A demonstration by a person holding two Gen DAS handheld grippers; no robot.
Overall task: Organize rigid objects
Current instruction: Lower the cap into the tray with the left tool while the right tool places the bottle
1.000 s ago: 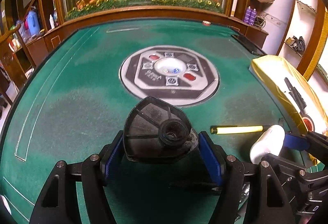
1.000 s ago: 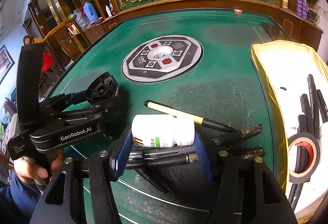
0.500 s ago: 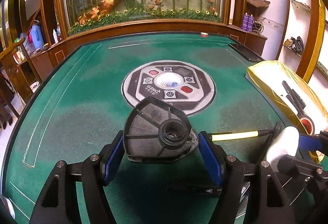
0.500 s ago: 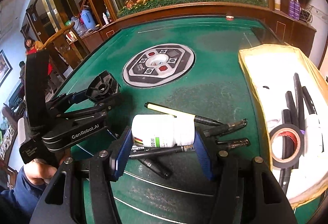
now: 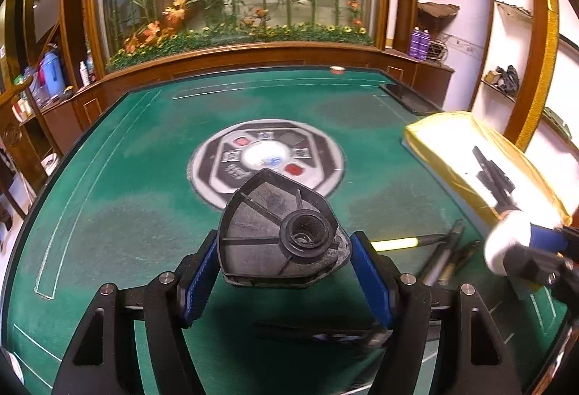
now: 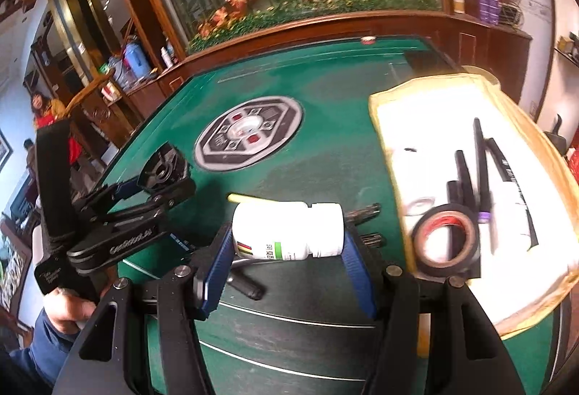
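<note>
Black-framed left gripper (image 5: 286, 272) and right gripper (image 6: 286, 257), blue ribbed pads (image 6: 356, 268), silver screws; white lettering on the left's body, bare hand (image 6: 67, 310), blue sleeve.

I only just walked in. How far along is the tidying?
Done: black markers and a tape roll lie in the yellow tray. In hand: left gripper holds a black plastic part; right gripper holds a white bottle. Left: pens on the felt.
</note>
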